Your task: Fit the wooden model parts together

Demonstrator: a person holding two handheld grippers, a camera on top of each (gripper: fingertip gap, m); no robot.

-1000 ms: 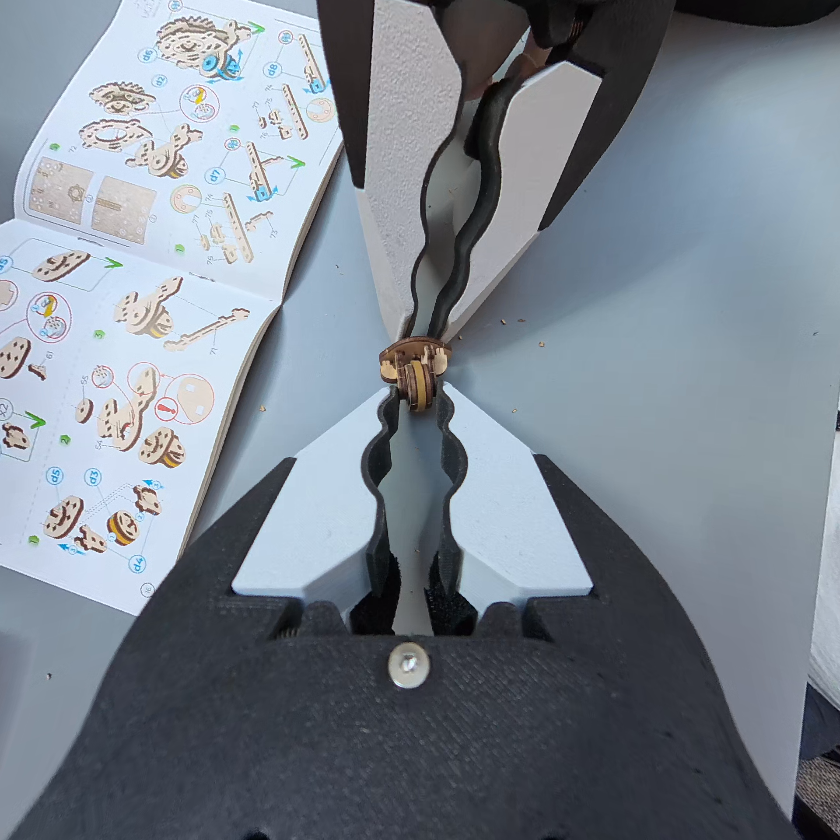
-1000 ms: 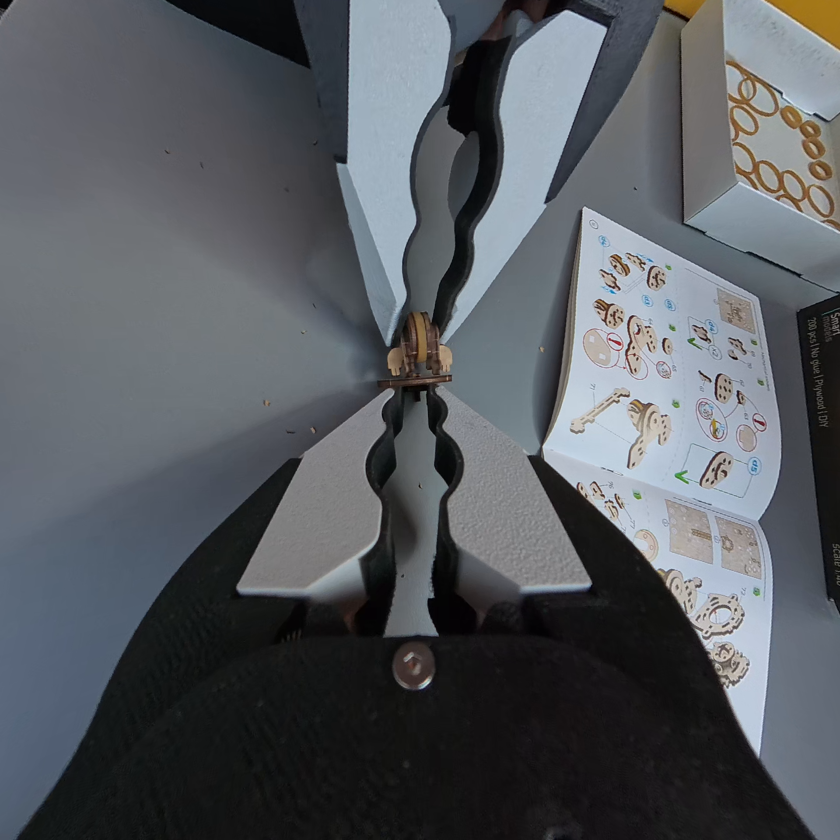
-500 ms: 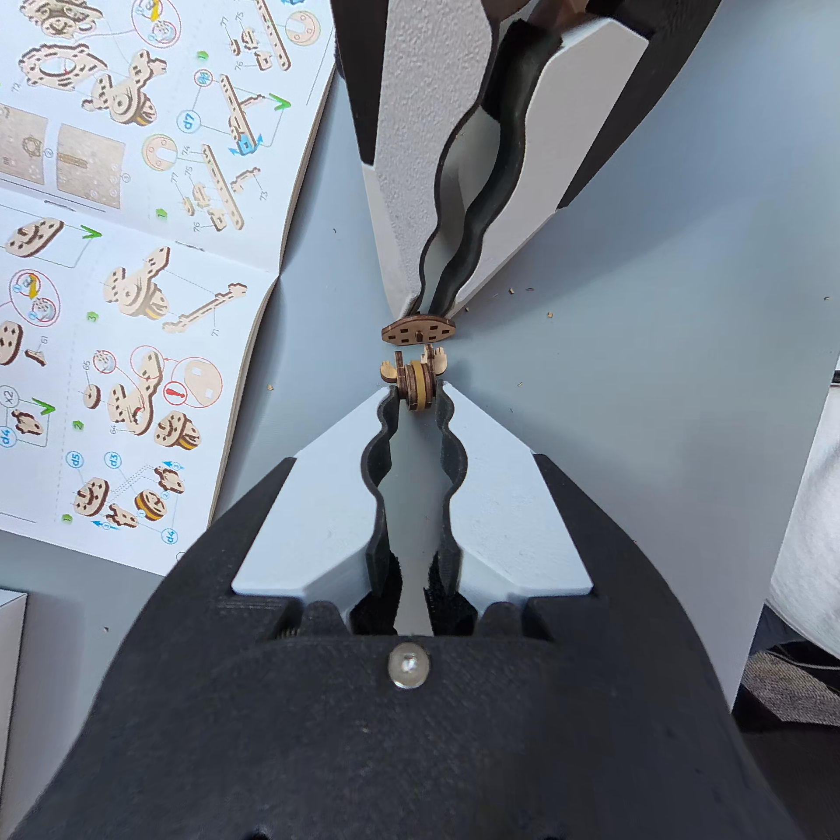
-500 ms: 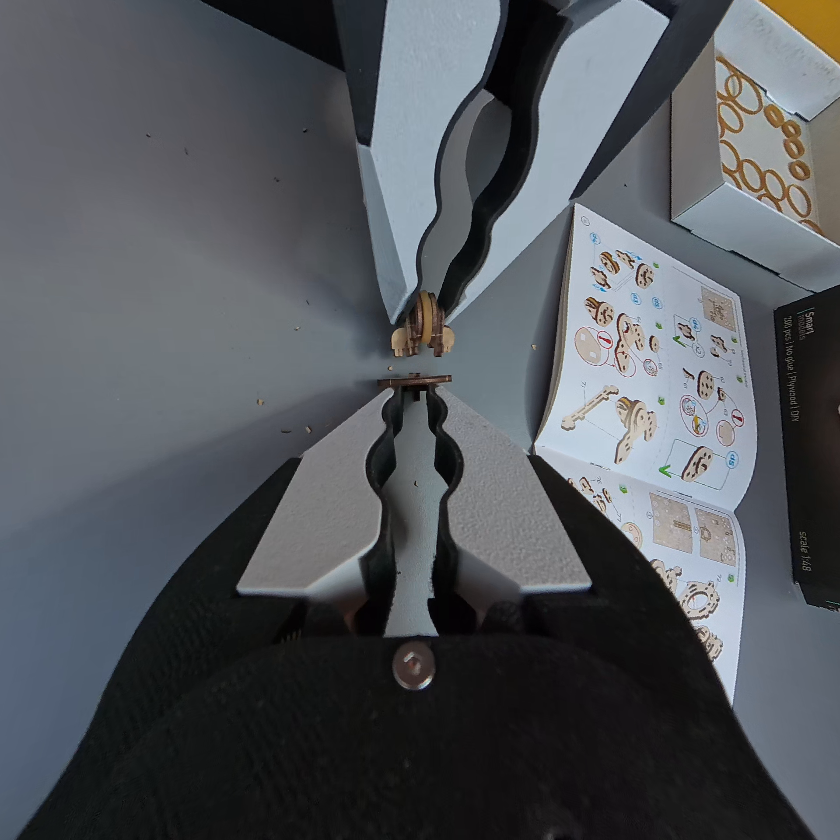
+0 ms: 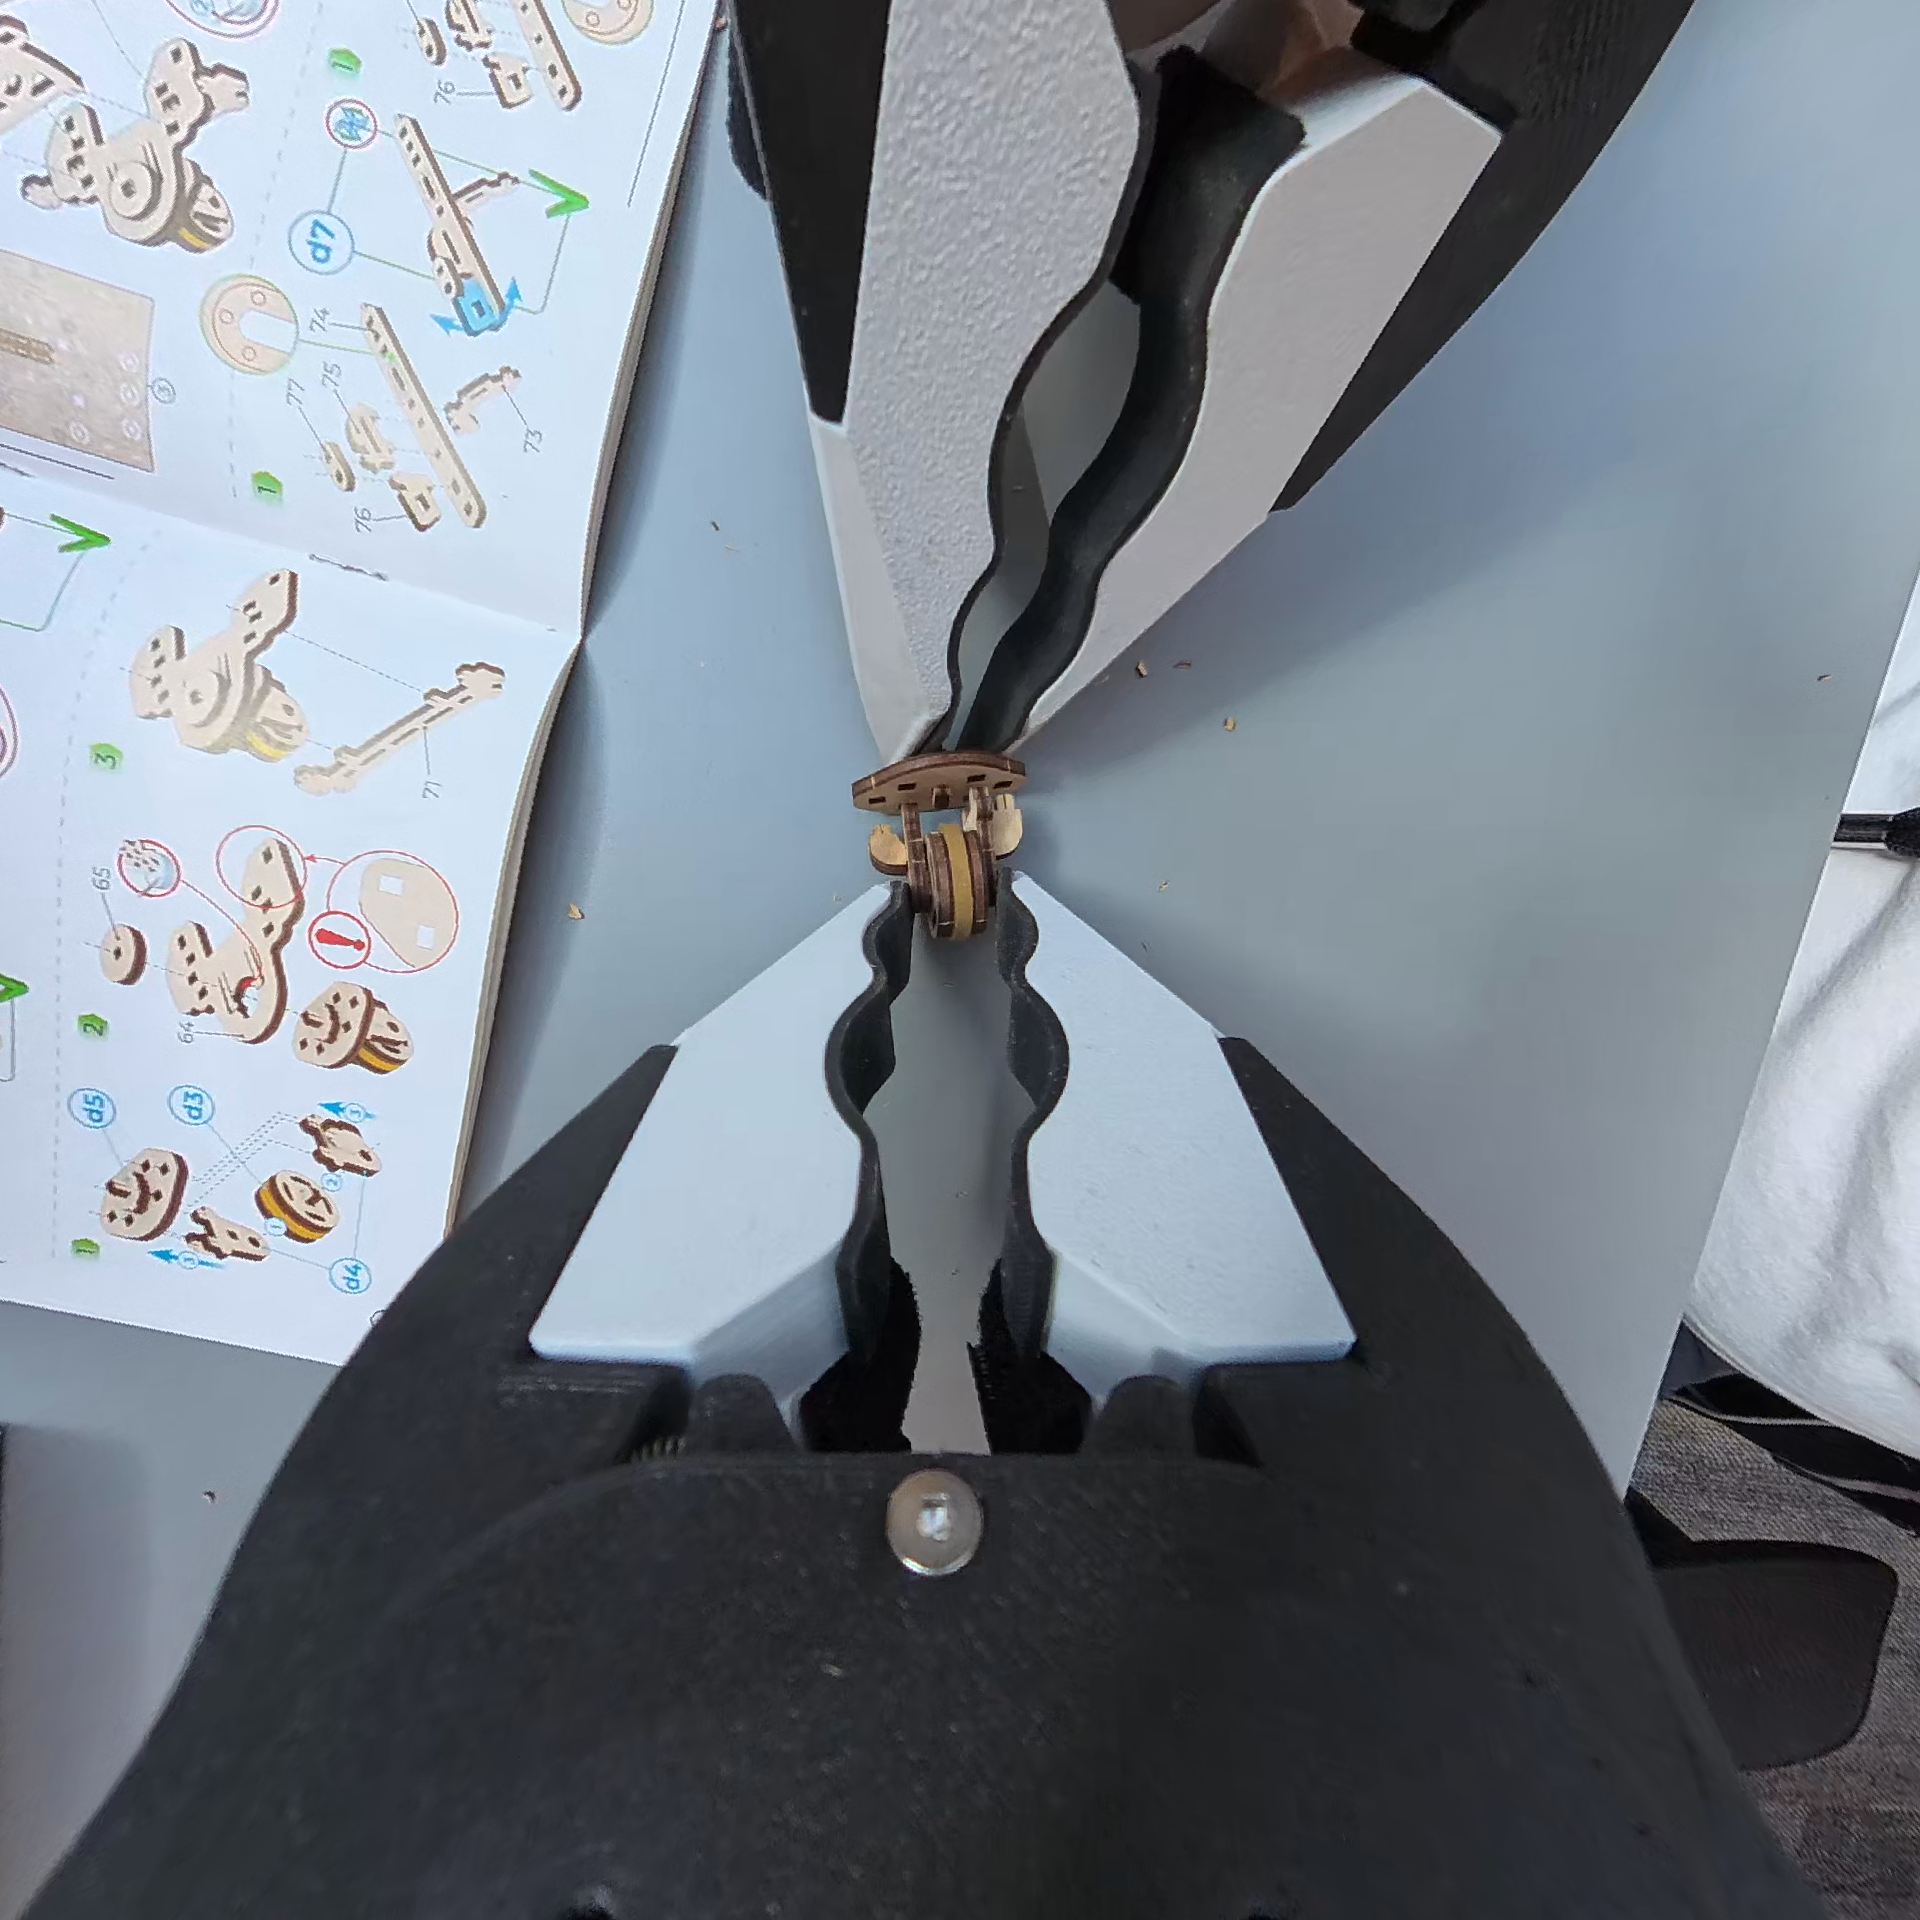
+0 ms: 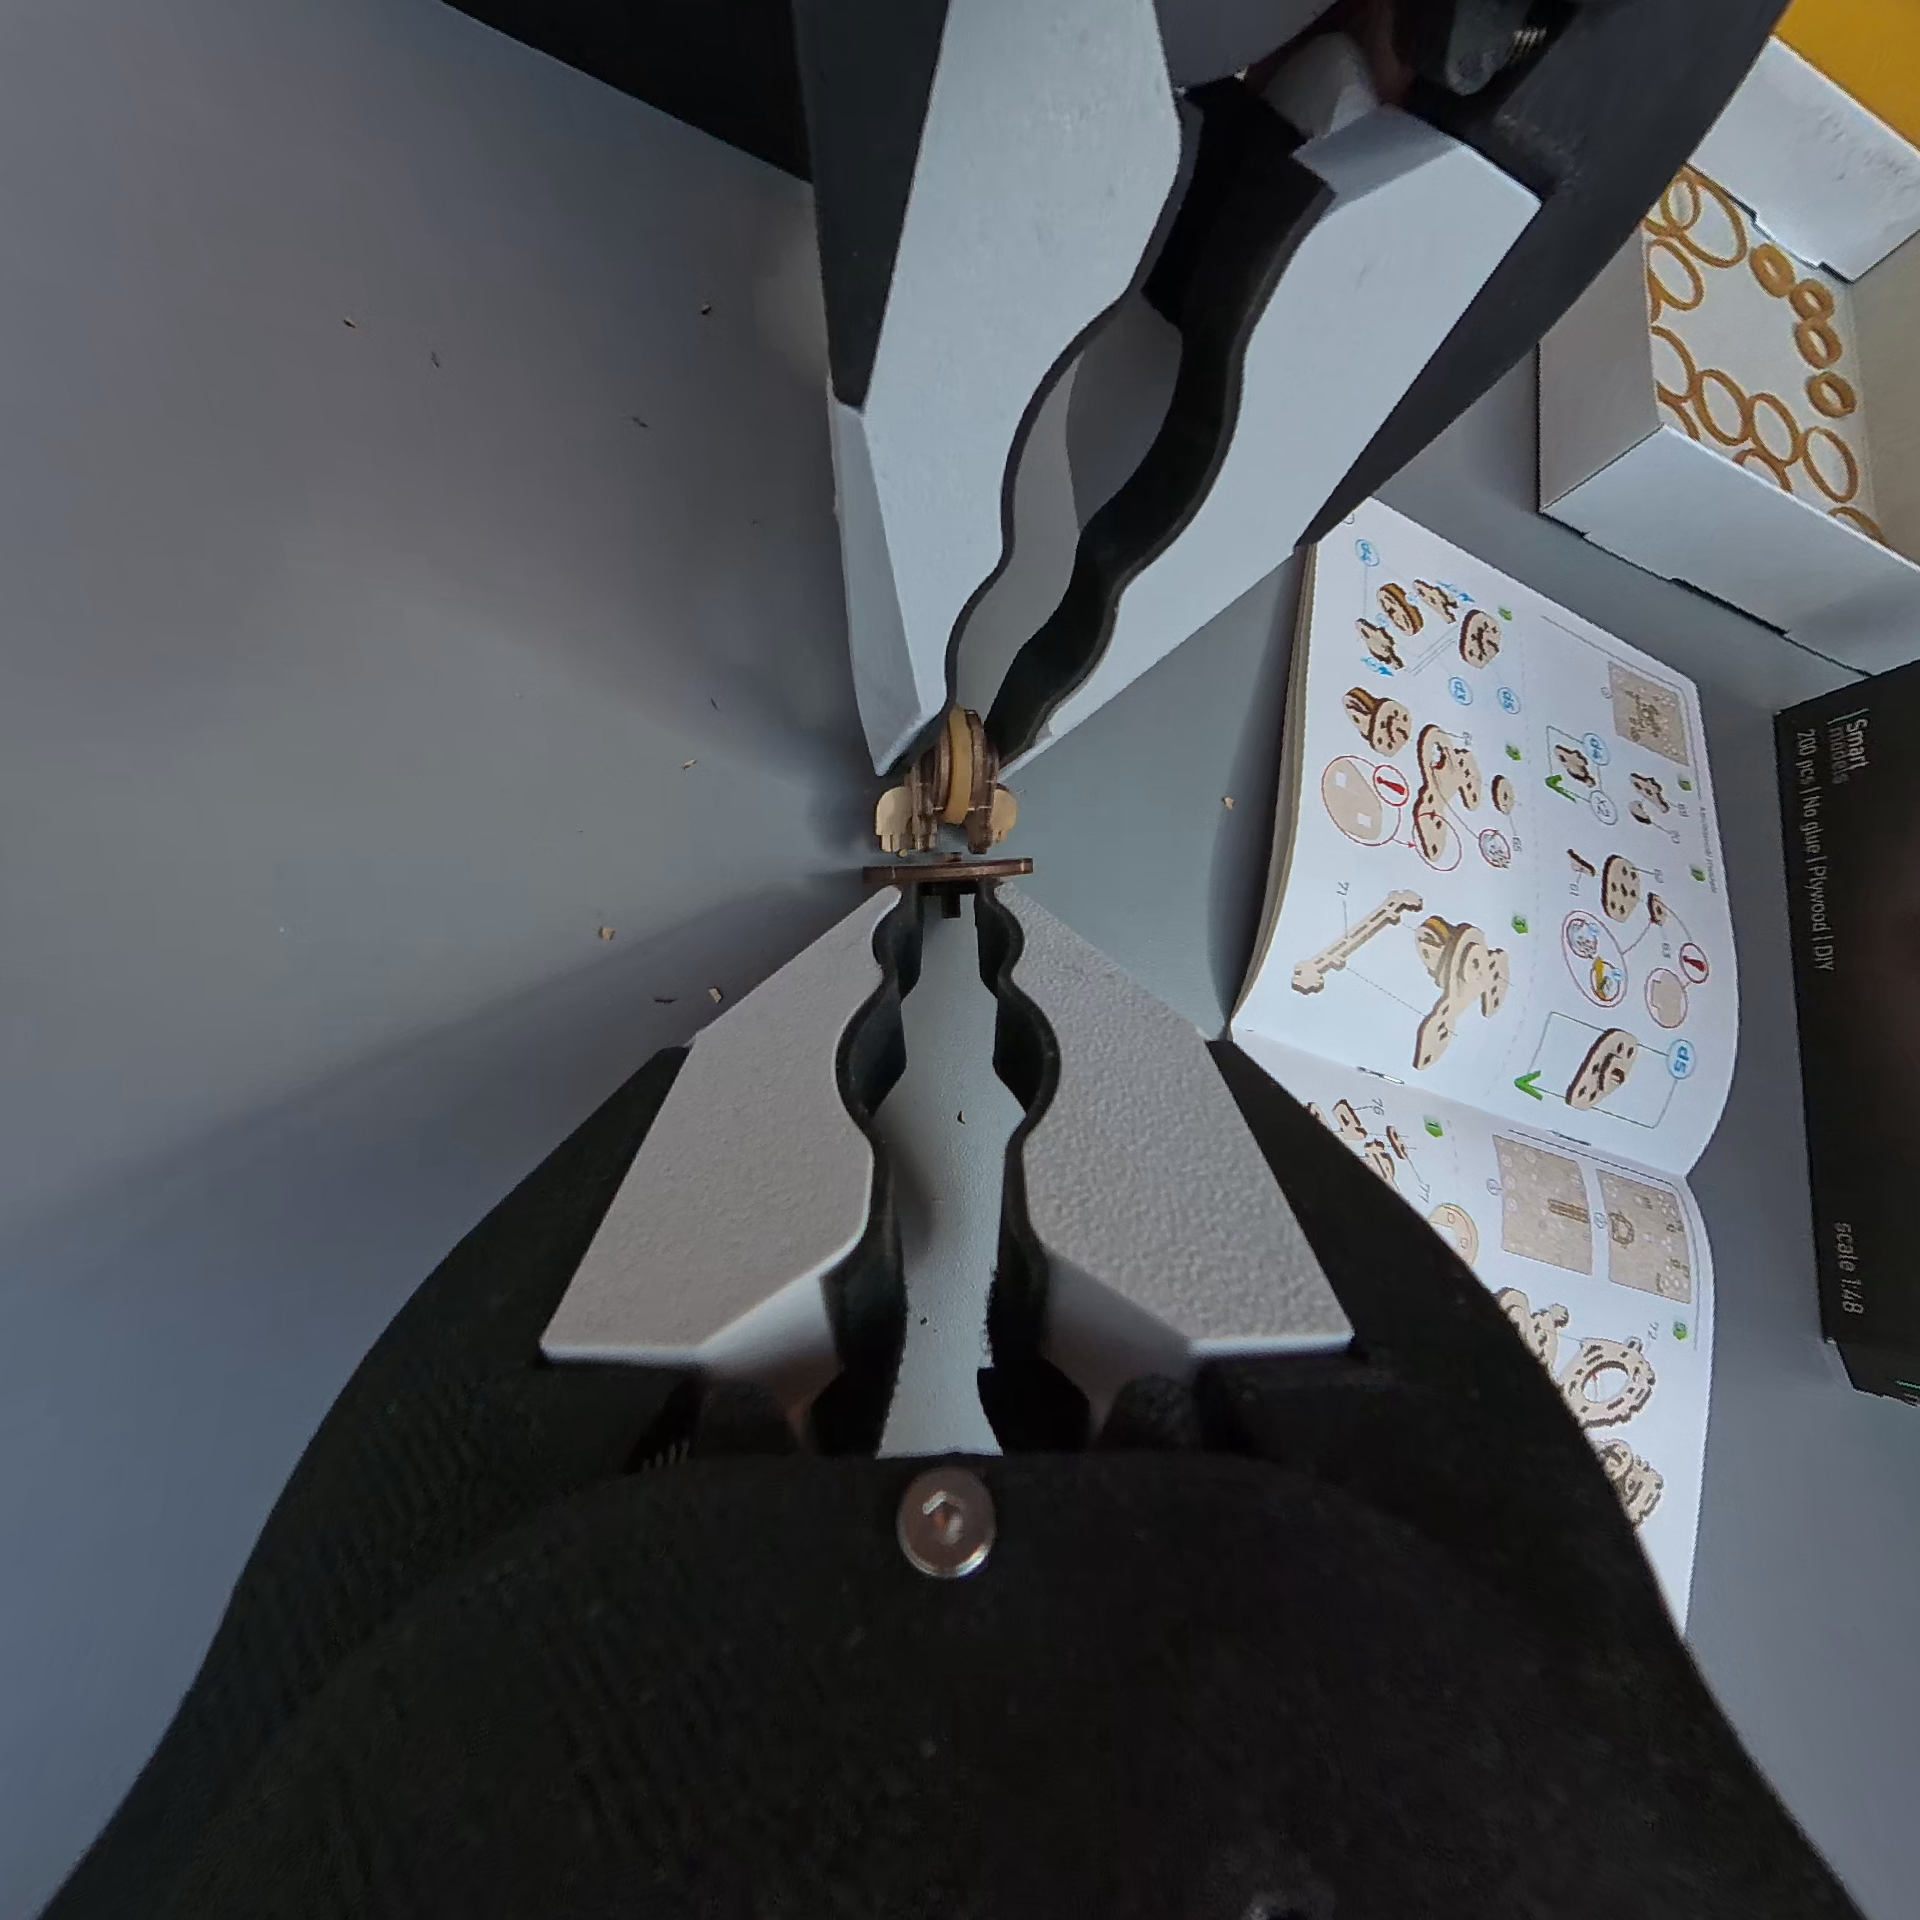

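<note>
My left gripper (image 5: 948, 906) is shut on a small wooden wheel piece (image 5: 948, 878), a stack of discs with a yellow band and two side lugs. My right gripper (image 6: 948, 906) is shut on a flat dark oval plate (image 6: 948, 871) with slots, held edge-on. The two grippers face each other tip to tip above the grey table (image 5: 1403, 831). The wheel piece's prongs meet the plate's face (image 5: 938, 779). In the right wrist view the wheel piece (image 6: 948, 792) sits just above the plate, in the left gripper (image 6: 951, 732). The right gripper (image 5: 961, 740) shows at the top of the left wrist view.
An open instruction booklet (image 5: 260, 675) (image 6: 1507, 935) lies flat beside the grippers. A white box of wooden rings (image 6: 1745, 395) and a black box (image 6: 1860, 1039) stand beyond it. Wood crumbs dot the table. The table edge and white cloth (image 5: 1829, 1091) are at the right.
One second ago the two parts were together; half a second ago they were pulled apart with a gap. Now they are brought back together, and both grippers sit closer to the booklet.
</note>
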